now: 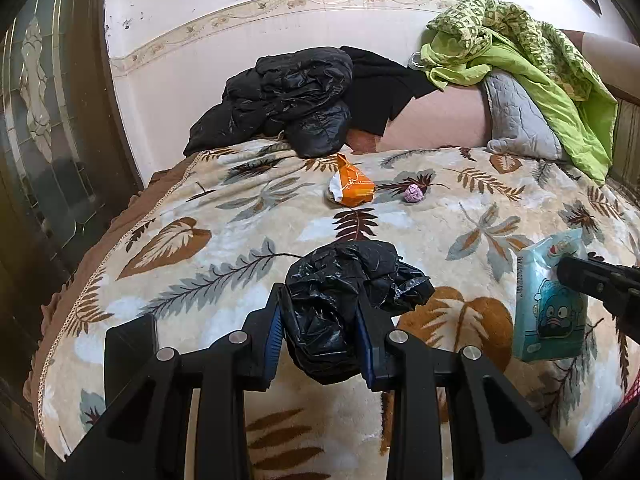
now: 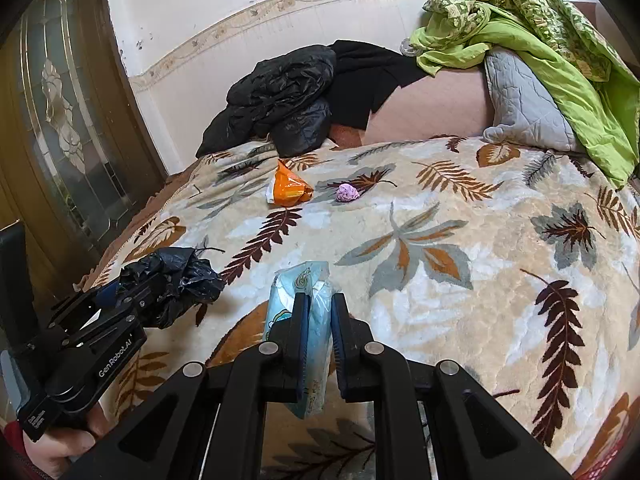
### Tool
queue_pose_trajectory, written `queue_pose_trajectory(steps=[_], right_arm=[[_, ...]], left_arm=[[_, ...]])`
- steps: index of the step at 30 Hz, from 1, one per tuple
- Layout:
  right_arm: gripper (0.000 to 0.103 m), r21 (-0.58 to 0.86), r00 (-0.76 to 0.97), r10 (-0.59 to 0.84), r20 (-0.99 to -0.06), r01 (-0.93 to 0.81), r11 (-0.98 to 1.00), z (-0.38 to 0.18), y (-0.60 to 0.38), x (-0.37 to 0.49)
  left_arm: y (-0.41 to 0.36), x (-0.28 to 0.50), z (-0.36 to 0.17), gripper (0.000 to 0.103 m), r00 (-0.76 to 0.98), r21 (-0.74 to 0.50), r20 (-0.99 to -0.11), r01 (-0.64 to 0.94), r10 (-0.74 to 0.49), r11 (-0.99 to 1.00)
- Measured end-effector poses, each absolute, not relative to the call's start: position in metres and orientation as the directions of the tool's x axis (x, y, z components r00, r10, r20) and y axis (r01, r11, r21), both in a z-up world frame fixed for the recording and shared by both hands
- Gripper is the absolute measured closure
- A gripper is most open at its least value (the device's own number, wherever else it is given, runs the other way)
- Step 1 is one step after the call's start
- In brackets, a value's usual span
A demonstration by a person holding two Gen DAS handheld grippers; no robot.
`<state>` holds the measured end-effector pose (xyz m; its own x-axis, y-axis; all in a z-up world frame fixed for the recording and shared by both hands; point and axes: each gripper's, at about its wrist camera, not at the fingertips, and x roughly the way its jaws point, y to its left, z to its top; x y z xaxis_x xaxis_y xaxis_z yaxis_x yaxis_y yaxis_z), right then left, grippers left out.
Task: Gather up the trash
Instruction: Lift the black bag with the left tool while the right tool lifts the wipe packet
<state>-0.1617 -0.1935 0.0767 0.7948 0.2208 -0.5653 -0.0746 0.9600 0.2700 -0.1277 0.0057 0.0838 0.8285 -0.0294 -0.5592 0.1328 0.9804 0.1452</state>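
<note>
My left gripper (image 1: 320,312) is shut on a crumpled black plastic bag (image 1: 344,280) above the leaf-patterned blanket (image 1: 200,280); the bag also shows in the right wrist view (image 2: 176,280). My right gripper (image 2: 320,312) is shut on a light blue tissue packet (image 2: 300,284), which also shows in the left wrist view (image 1: 548,300). An orange wrapper (image 1: 352,184) (image 2: 290,186) and a small purple crumpled wad (image 1: 414,193) (image 2: 347,193) lie on the blanket farther back.
A black jacket (image 1: 280,96) and dark cloth are piled at the head of the bed. A green quilt (image 1: 520,48) drapes over a grey pillow (image 1: 516,120) at the back right. A wooden glass-panelled door (image 1: 40,120) stands to the left.
</note>
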Motion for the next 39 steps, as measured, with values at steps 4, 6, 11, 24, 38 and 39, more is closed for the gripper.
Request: queue_pose_trajectory(steps=[4, 6, 11, 24, 38, 39], right_arm=[[0.091, 0.279, 0.795, 0.224, -0.564, -0.071, 0.958, 0.0762, -0.1956, -0.1606], [0.091, 0.282, 0.793, 0.223, -0.567, -0.068, 0.957, 0.0758, -0.1954, -0.1593], [0.091, 0.277, 0.797, 0.221, -0.563, -0.069, 0.958, 0.0759, -0.1942, -0.1589], [0.091, 0.277, 0.801, 0.216, -0.558, -0.065, 0.959, 0.0771, -0.1961, -0.1591], [0.091, 0.28, 0.803, 0.219, -0.554, -0.068, 0.957, 0.0779, -0.194, -0.1603], [0.091, 0.281, 0.804, 0.22, -0.553, -0.069, 0.957, 0.0781, -0.1937, -0.1605]], left_arm=[[0.0069, -0.1272, 0.0861, 0.073, 0.833, 0.146, -0.552, 0.125, -0.024, 0.981], [0.0071, -0.1288, 0.0862, 0.073, 0.836, 0.148, -0.548, 0.122, -0.022, 0.981], [0.0054, -0.1299, 0.0861, 0.073, 0.84, 0.157, -0.542, 0.124, -0.019, 0.98], [0.0049, -0.1305, 0.0866, 0.073, 0.841, 0.161, -0.542, 0.121, -0.015, 0.98], [0.004, -0.1312, 0.0874, 0.073, 0.844, 0.169, -0.536, 0.119, -0.01, 0.978], [0.0047, -0.1308, 0.0876, 0.073, 0.845, 0.17, -0.535, 0.119, -0.01, 0.978]])
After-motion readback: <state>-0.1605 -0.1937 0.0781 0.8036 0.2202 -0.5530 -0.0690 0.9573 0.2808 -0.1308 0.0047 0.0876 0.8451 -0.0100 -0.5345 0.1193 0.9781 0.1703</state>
